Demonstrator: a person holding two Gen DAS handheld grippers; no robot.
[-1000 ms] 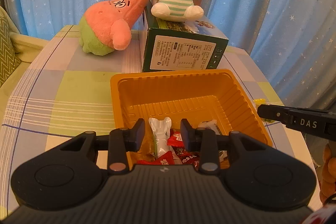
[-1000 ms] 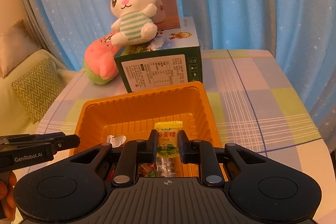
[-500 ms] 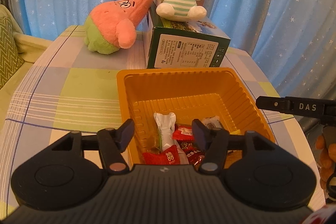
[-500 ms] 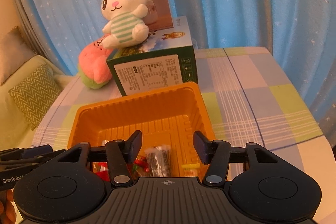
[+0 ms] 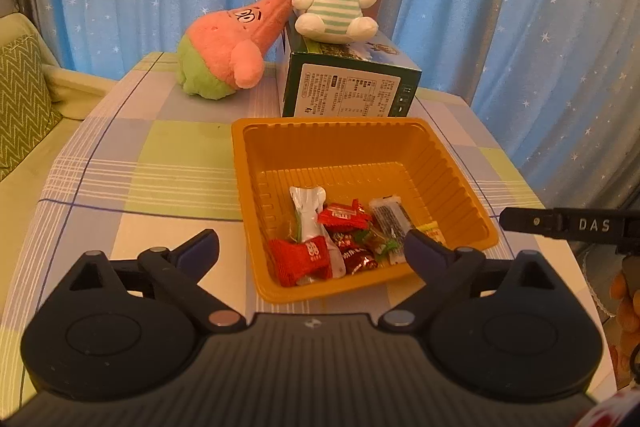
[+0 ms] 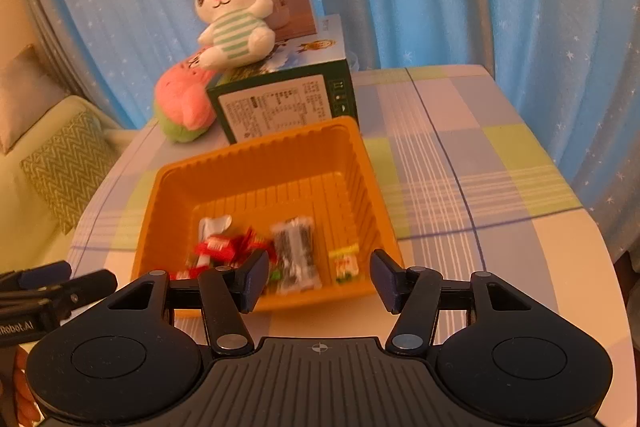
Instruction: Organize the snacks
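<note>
Checked tablecloth (image 5: 120,155) under blue curtains: snacks (image 5: 340,235) sit inside orange tray (image 5: 360,131), near its front wall. Left gripper (image 5: 310,247) opening wide, right gripper (image 6: 316,277) opening, both empty. Best lift straight clear, no rim bump.

warm, dim indoor light; fisheye bending at edges; right view slightly motion-blurred.

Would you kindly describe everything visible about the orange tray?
The orange tray is a roughly square, deep, thin plastic-looking tub with ribbed walls and a flat rolled rim. It sits upright on the checked tablecloth, just in front of the green box. Wrapped snacks lie on its floor toward the near side; the far half is bare. Neither gripper touches it.
</note>
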